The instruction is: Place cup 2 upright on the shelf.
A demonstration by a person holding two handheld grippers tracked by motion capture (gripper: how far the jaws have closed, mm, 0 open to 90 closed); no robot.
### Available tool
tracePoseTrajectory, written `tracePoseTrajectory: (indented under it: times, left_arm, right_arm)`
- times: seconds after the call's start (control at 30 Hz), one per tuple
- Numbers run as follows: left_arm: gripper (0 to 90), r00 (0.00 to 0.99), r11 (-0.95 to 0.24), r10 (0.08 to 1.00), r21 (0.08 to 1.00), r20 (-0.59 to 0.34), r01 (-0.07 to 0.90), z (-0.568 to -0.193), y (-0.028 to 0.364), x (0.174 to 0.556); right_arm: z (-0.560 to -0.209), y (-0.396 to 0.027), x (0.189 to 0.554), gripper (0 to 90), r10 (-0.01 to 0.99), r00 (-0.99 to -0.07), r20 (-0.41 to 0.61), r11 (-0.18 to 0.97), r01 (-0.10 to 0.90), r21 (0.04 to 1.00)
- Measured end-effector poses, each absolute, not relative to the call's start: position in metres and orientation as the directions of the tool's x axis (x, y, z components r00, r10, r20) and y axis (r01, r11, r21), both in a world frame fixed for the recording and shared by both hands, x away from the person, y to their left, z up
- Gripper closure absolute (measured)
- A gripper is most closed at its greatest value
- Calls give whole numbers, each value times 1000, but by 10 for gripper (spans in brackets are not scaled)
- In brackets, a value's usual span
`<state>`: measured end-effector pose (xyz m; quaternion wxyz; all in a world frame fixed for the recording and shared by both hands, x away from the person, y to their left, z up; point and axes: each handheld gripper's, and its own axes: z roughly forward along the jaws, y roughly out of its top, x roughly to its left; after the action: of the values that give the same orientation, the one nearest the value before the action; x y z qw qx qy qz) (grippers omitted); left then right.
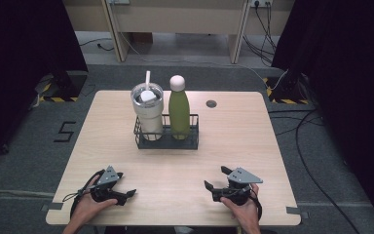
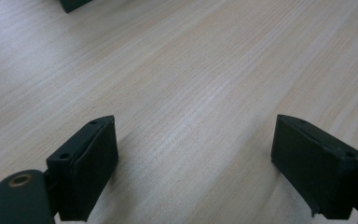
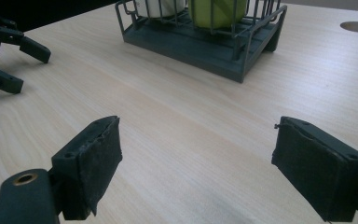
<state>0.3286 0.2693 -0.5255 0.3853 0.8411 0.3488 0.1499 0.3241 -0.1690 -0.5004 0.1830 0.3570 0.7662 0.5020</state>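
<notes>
A dark wire basket [image 1: 166,140] stands mid-table and holds a steel tumbler [image 1: 148,112] with a white straw and a green bottle [image 1: 178,113] with a pale cap. My left gripper [image 1: 126,184] rests near the front left edge of the table, held by a hand. Its jaws are open, with bare wood between them [image 2: 196,158]. At the front right, my right gripper [image 1: 215,177] is also open and holds nothing [image 3: 196,163]. It points toward the basket [image 3: 200,44], where the bottle's base [image 3: 214,11] and the tumbler's base [image 3: 161,5] show. The left gripper's fingers [image 3: 32,49] appear at the upper left of the right gripper view.
The light wooden table [image 1: 233,141] has a round cable hole [image 1: 211,104] behind the basket on the right. Grey carpet, cables and dark curtains surround it. A wooden bench stands at the back. Bare wood lies between the grippers and the basket.
</notes>
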Motion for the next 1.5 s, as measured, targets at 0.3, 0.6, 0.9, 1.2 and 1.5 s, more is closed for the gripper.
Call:
tracePoseTrajectory:
  times: [0.3, 0.6, 0.9, 1.2, 1.5]
  left_arm:
    - [139, 712, -460, 702, 753, -17, 471, -526, 269, 329]
    - [139, 712, -459, 702, 753, -17, 471, -526, 269, 329]
    - [139, 712, -459, 702, 753, -17, 472, -525, 269, 329]
    - [139, 712, -459, 702, 753, -17, 472, -526, 269, 329]
    - [138, 712, -459, 702, 753, -17, 471, -526, 269, 329]
  right_arm:
    - [-505, -175, 316, 151, 742, -666, 76, 248, 379, 892]
    - [-511, -176, 310, 151, 738, -670, 79, 286, 417, 863]
    - [-516, -173, 305, 151, 730, -678, 88, 322, 454, 831]
    - [-520, -169, 300, 149, 740, -667, 84, 386, 524, 759]
    - [-524, -159, 296, 3, 709, -705, -3, 492, 492, 718]
